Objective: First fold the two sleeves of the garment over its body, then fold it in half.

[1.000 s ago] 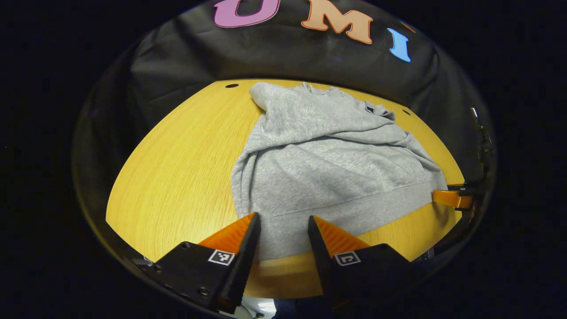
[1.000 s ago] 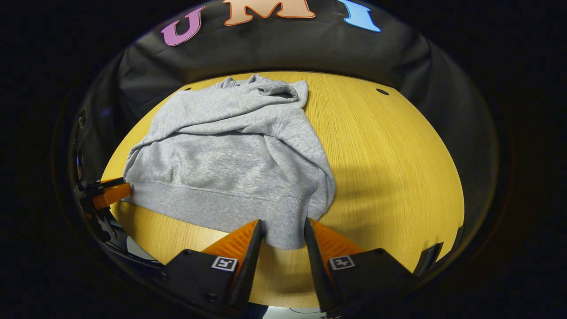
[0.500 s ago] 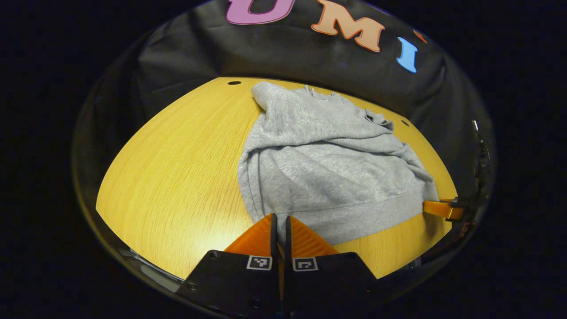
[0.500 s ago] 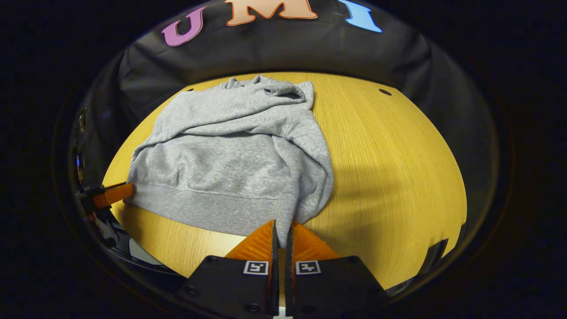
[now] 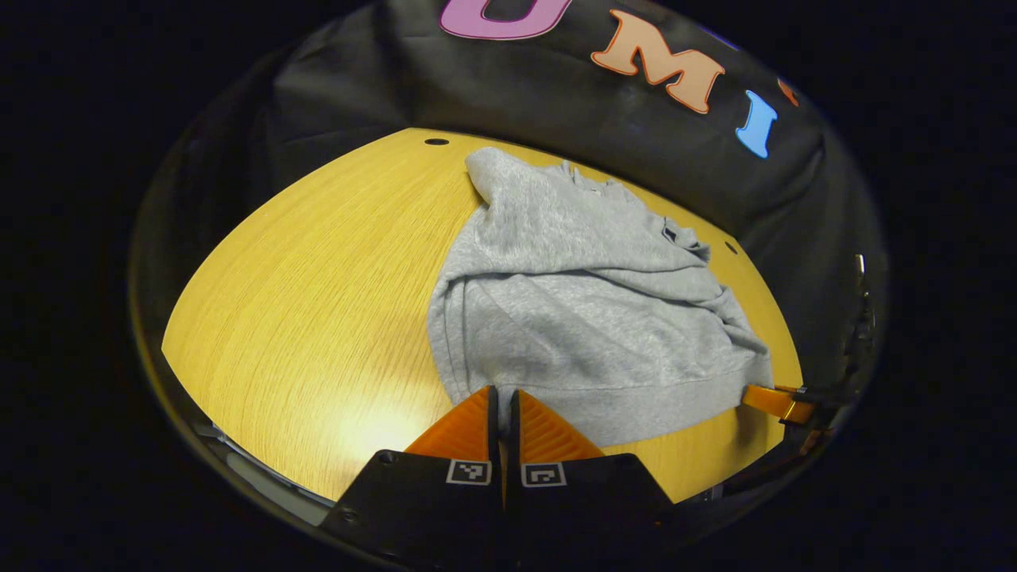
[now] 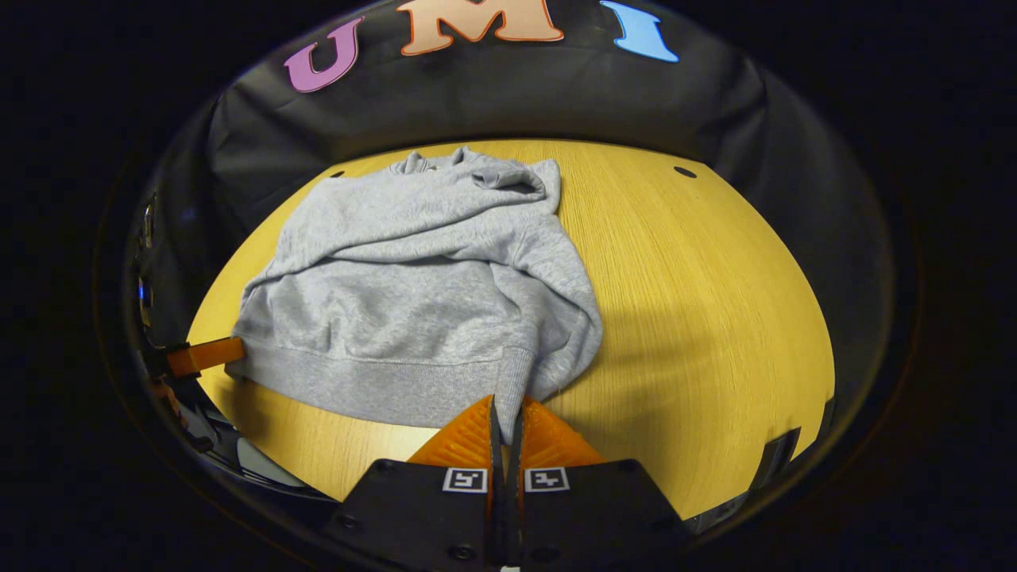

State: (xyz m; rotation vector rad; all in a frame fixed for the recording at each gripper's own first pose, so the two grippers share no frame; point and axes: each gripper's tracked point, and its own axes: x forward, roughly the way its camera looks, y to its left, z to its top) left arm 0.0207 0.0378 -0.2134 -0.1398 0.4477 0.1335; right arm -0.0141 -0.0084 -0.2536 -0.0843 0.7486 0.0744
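Sleeves already lie over the sweatshirt (image 6: 421, 294); left gripper (image 5: 502, 391) and right gripper (image 6: 506, 401) both pinch its hem, half-fold still left.

One grey sweatshirt (image 5: 588, 318) (image 6: 421, 294); one wooden table (image 5: 318, 286) (image 6: 699, 302); two grippers: left gripper (image 5: 503, 397), right gripper (image 6: 506, 405).

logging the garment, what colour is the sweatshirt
Light heather grey sweatshirt, clearest in the right gripper view.

I see a matt, fleecy grey cloth garment (image 6: 421, 302) with a ribbed hem (image 5: 636, 409), lying on a smooth wood-grain table (image 6: 699, 318) with slight sheen.
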